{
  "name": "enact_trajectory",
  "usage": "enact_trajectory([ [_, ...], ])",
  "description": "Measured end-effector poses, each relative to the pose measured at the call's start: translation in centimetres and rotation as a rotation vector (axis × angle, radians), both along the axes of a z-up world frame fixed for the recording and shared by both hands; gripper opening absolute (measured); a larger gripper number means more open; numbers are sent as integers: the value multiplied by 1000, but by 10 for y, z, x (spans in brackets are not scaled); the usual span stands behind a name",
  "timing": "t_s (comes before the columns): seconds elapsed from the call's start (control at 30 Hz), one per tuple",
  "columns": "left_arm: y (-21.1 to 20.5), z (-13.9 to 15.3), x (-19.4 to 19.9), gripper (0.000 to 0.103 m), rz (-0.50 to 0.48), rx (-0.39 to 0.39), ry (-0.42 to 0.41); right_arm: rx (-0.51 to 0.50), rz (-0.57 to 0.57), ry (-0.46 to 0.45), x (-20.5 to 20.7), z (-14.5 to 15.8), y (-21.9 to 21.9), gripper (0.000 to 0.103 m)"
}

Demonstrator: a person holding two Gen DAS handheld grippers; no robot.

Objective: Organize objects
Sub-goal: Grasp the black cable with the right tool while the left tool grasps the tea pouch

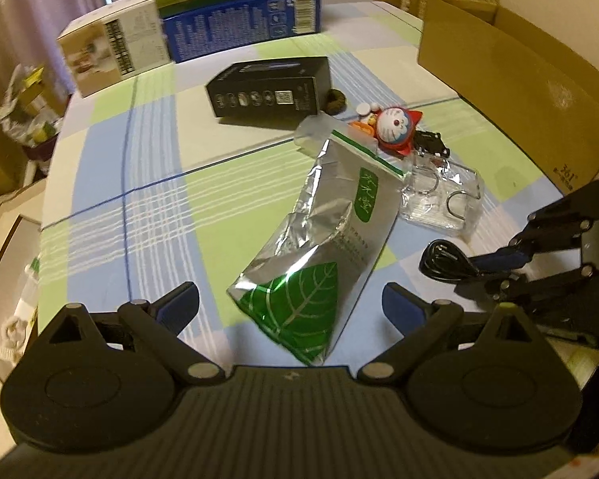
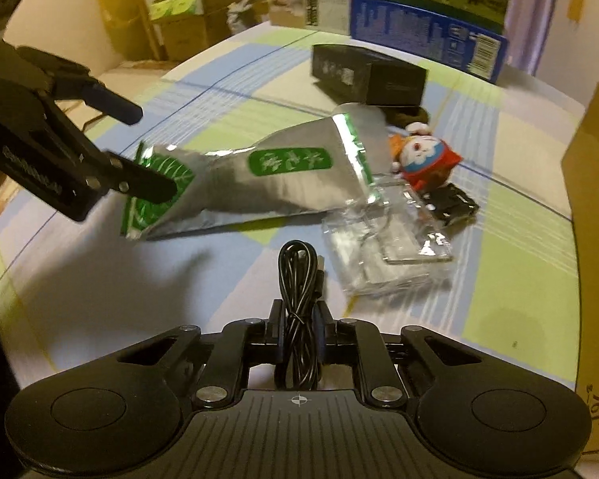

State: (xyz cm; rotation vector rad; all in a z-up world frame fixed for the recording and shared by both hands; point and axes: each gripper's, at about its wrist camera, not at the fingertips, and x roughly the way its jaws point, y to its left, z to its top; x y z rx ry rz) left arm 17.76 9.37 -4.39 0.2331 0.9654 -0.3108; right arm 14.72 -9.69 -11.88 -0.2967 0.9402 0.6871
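The black cable [image 2: 299, 279], bundled into a loop, is pinched between the jaws of the right gripper [image 2: 298, 327], low over the checked tablecloth [image 2: 515, 247]. From the cable, the silver pouch [image 2: 259, 183] with a green leaf print lies at about 11 o'clock, and a clear plastic pack [image 2: 383, 251] sits at 2 o'clock, just beside the pouch's zip end. The left gripper [image 1: 290, 307] is spread wide, its 2 fingers standing either side of the pouch's leaf end [image 1: 295, 311] without pressing it. Past the pack, a red and white toy [image 1: 395, 127] rests against a small black part [image 1: 431, 143]. Further at 12 o'clock sits a black box [image 1: 267, 88], then a blue box [image 1: 239, 28] and a white carton [image 1: 116, 52]. A brown cardboard box [image 1: 515, 92] stands at 3 o'clock.
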Motion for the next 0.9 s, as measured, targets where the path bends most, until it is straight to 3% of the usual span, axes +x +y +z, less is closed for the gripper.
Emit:
enact_trajectory([
  [0.27,-14,-16,38,96,-136,-9,46,7,-127,2,23,1,-13,11],
  [0.5,-30,-34,67,95,-233,-6,133,25,-133,23,16,4,-19,11],
  [0.7,-32,-52,86,79,-263,-12,238,29,-151,47,10,-2,-25,11],
  [0.87,-35,-47,70,54,-244,-25,244,43,-163,56,3,1,-31,11],
  [0.9,-35,-45,66,53,-218,-25,257,45,-167,57,1,2,-33,11],
])
